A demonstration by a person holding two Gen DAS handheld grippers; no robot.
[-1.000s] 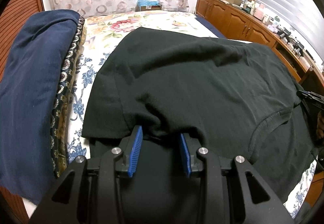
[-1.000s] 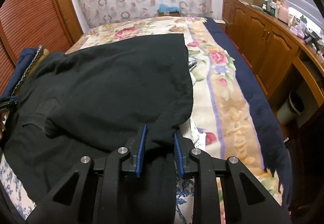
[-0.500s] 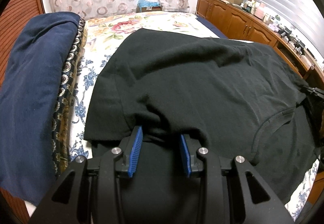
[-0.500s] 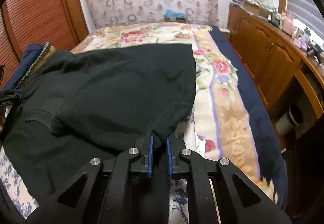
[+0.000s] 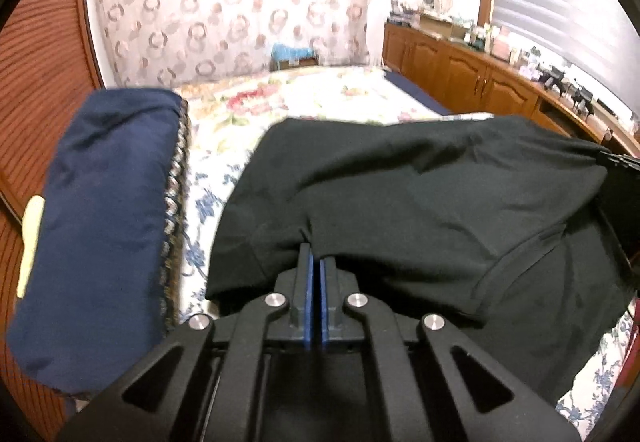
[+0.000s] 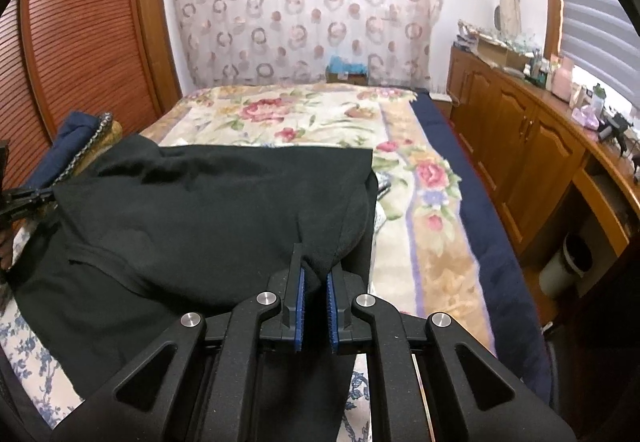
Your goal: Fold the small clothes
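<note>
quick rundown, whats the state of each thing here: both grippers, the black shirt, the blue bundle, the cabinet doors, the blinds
left gripper: shut on the black shirt's near edge
right gripper: shut on the shirt's other near corner
black shirt: partly folded on the bed, near edge pinched at both ends
navy bundle: folded, lying beside the shirt
cabinet doors: closed
window blinds: lowered

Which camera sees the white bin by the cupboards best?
The right wrist view. There the bin stands on the floor in a gap under the cupboards, at the right edge, partly in shadow. The left wrist view shows the cupboards but no bin; the black shirt fills most of it.
</note>
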